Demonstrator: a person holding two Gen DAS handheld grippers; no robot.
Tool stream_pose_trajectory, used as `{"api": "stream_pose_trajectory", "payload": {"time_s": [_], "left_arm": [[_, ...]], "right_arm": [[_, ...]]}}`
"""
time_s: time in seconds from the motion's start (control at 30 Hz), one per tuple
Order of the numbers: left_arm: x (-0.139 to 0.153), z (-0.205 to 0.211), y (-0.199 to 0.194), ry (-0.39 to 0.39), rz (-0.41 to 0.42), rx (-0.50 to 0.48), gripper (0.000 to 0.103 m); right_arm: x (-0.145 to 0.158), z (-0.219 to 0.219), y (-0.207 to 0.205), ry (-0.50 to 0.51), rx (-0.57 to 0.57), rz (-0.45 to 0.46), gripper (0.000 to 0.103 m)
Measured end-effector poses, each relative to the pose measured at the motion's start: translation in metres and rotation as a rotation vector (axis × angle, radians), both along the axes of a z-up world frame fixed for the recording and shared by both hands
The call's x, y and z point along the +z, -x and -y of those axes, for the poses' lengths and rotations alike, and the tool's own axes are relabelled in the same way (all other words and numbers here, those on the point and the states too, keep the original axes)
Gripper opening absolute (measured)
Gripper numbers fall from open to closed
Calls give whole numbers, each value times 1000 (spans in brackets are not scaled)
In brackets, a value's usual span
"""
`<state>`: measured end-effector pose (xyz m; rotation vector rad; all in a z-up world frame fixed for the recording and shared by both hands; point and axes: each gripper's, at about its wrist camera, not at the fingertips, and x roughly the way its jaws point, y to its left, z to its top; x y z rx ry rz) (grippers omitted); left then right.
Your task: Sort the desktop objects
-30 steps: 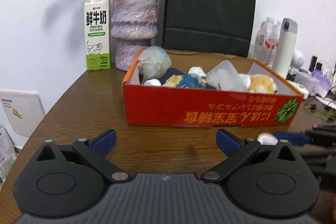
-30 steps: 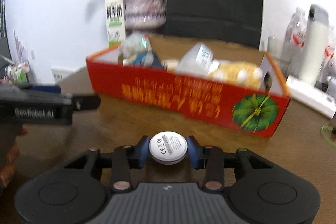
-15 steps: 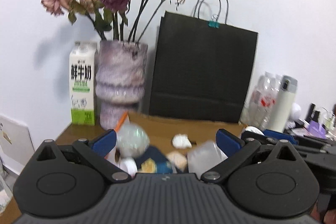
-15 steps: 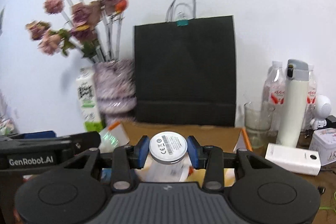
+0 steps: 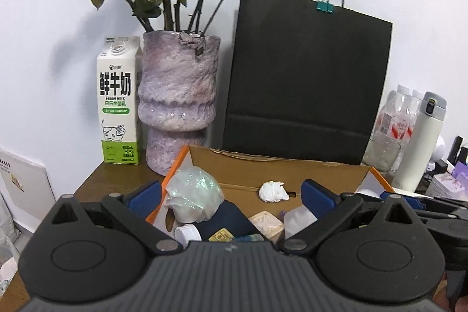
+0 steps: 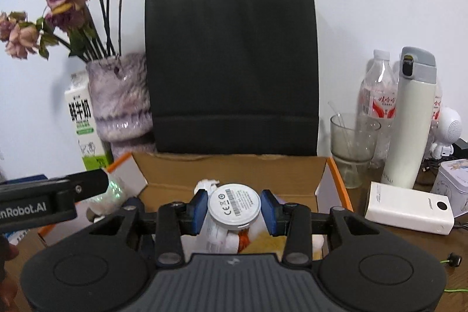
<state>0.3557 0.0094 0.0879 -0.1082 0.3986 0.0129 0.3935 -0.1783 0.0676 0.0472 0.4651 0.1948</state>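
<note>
The open orange cardboard box [image 5: 272, 165] lies below both grippers, holding a crumpled white tissue [image 5: 273, 191], an iridescent wrapped bundle [image 5: 194, 196] and other small items. My left gripper [image 5: 231, 192] hangs open above the box's left half with nothing between its blue pads. My right gripper [image 6: 234, 208] is over the box [image 6: 234, 168], and its jaws are opening. A round white disc with a printed label [image 6: 234, 205] sits tilted between its pads [image 6: 199, 208], which no longer clamp it. The left gripper's finger [image 6: 73, 189] shows at that view's left edge.
Along the back wall stand a milk carton [image 5: 118, 101], a purple vase of dried roses [image 5: 178, 104] and a black paper bag [image 5: 307, 78]. To the right are a glass [image 6: 352, 142], water bottles [image 6: 378, 95], a white thermos [image 6: 412, 119] and a white power bank [image 6: 409, 209].
Both grippers rose from the table in front of the box and moved forward over it. The right jaws have parted around the white disc, which now sits tilted.
</note>
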Motion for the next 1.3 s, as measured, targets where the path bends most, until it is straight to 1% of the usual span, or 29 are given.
{"api": "stream_pose_trajectory", "payload": {"time_s": [0.03, 0.07, 0.1, 0.2, 0.43, 0.53, 0.63, 0.77, 0.97, 1.1, 1.2, 1.3], "left_arm": [[1, 1, 2, -2, 2, -5, 103], [3, 0, 4, 3, 11, -2, 103], [5, -1, 5, 4, 14, -2, 103], [10, -5, 8, 18, 19, 0, 103], [17, -11, 21, 20, 16, 0, 103], [19, -13, 29, 18, 18, 8, 103], [17, -14, 41, 35, 16, -8, 103], [12, -8, 60, 2, 1, -38, 103], [5, 0, 98, -35, -12, -81, 103], [-3, 6, 128, -42, -14, -77, 103], [-4, 12, 149, -60, -10, -97, 103], [-6, 14, 170, -43, -4, -88, 103]], "right_arm": [[2, -1, 1, 5, -4, -5, 80], [4, -1, 2, 23, -33, -5, 87], [6, -1, 4, 31, -39, 5, 98], [13, 2, 9, 22, -33, 11, 103], [19, 0, 17, 15, -17, 1, 103], [19, -2, 28, 31, -10, 7, 103], [17, -3, 41, 46, -13, 3, 103], [14, -3, 58, 44, -10, -12, 103], [6, -2, 93, 39, -19, -28, 103], [2, 1, 121, 44, -20, -39, 103], [0, 7, 143, 40, -37, -36, 103], [-4, 14, 169, 18, -73, -10, 103]]}}
